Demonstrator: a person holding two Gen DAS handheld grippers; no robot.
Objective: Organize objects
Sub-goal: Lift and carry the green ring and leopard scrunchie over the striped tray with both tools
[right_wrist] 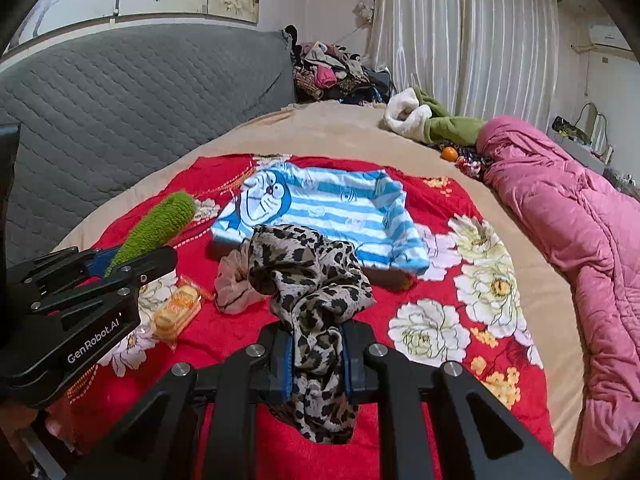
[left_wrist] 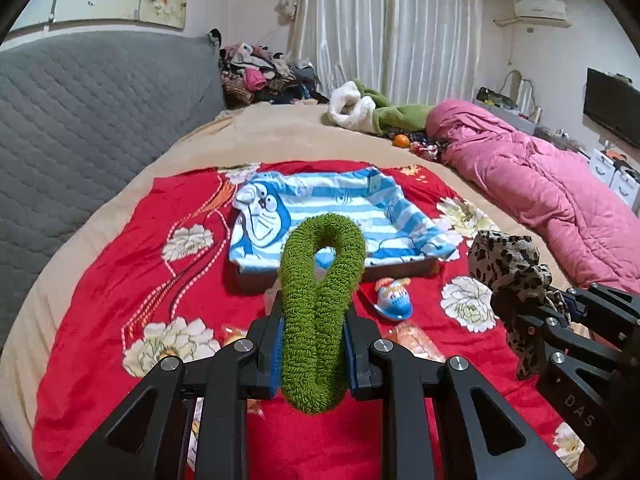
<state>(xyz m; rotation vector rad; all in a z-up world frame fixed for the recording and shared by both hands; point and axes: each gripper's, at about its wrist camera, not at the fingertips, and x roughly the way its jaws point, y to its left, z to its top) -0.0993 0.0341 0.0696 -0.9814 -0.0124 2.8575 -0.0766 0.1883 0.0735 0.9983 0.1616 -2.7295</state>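
Observation:
My left gripper (left_wrist: 314, 344) is shut on a green fuzzy scrunchie (left_wrist: 320, 280) and holds it above the red flowered cloth (left_wrist: 120, 280). My right gripper (right_wrist: 318, 354) is shut on a leopard-print scrunchie (right_wrist: 308, 276), also held above the cloth. Beyond both stands a shallow box lined with a blue-and-white striped Doraemon cloth (left_wrist: 340, 216), also in the right wrist view (right_wrist: 332, 208). The left gripper with the green scrunchie (right_wrist: 160, 224) shows at the left of the right wrist view. The right gripper with the leopard scrunchie (left_wrist: 508, 264) shows at the right of the left wrist view.
On the red cloth lie a pink scrunchie (right_wrist: 236, 284), a wrapped yellow snack (right_wrist: 178, 310) and a small blue-and-white toy (left_wrist: 394, 300). A pink quilt (left_wrist: 540, 184) lies along the right of the bed. An orange (left_wrist: 401, 141) and clothes lie at the far side. A grey headboard (left_wrist: 80, 120) stands left.

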